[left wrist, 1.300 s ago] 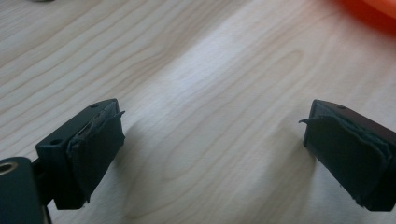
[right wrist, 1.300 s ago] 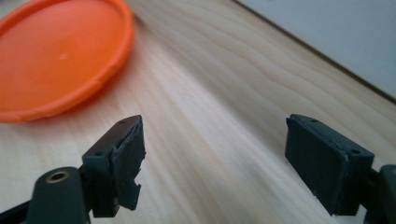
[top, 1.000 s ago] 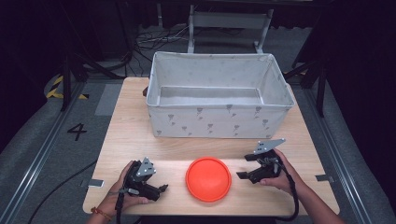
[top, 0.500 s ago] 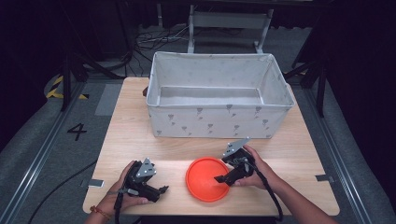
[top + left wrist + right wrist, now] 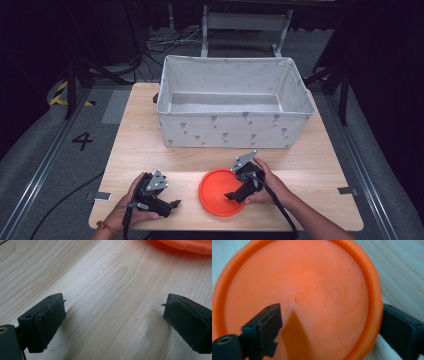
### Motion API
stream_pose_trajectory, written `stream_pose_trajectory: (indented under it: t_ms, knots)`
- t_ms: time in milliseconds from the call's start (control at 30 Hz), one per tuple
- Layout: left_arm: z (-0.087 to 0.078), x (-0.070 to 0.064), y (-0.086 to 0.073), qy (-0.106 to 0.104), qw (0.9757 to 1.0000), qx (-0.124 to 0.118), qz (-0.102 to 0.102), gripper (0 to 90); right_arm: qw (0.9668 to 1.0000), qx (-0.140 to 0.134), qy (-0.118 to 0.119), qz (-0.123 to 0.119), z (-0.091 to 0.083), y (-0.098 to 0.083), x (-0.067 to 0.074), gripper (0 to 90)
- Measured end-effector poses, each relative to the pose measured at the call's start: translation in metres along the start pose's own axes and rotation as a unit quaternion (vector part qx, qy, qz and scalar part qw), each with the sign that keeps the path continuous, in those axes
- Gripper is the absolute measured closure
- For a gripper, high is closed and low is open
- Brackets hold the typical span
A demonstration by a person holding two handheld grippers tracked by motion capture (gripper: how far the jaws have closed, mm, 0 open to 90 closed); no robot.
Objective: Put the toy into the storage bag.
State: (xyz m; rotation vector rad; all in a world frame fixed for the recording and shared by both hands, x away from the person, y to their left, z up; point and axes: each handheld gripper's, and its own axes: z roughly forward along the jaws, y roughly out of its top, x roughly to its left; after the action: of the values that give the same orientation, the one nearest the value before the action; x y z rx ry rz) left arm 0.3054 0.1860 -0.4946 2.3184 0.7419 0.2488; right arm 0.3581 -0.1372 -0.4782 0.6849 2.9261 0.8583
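From above, I see one orange plate [image 5: 222, 192] on the table [image 5: 325, 165], before one fabric bin [image 5: 232, 107]. My right gripper [image 5: 231, 196] straddles its rim, jaws having just opened wide. Left gripper [image 5: 175, 204] rests aside; its own view shows spread jaws holding nothing. Right gripper view: one jaw inside the plate, one outside. A shallow bite could let it slip.

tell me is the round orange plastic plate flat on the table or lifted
Flat: the round orange plastic plate lies on the wooden table. The right gripper straddles its rim, open.
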Motion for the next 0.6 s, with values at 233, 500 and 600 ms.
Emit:
stream_pose_trajectory:
  t_ms: [233, 500, 600]
  knots:
    - [0.001, 0.0, 0.0, 0.0, 1.0, -0.001, -0.001, 4.0, 0.9995, 0.022, -0.021, -0.01, 0.006, 0.005, 0.012, 0.5]
    - [0.001, 0.0, 0.0, 0.0, 1.0, 0.0, 0.0, 4.0, 0.9994, -0.01, -0.034, 0.003, -0.003, 0.005, 0.005, 27.0]
    - [0.001, 0.0, 0.0, 0.001, 1.0, -0.001, 0.001, 4.0, 0.9991, -0.024, -0.035, 0.005, -0.007, 0.006, 0.002, 41.6]
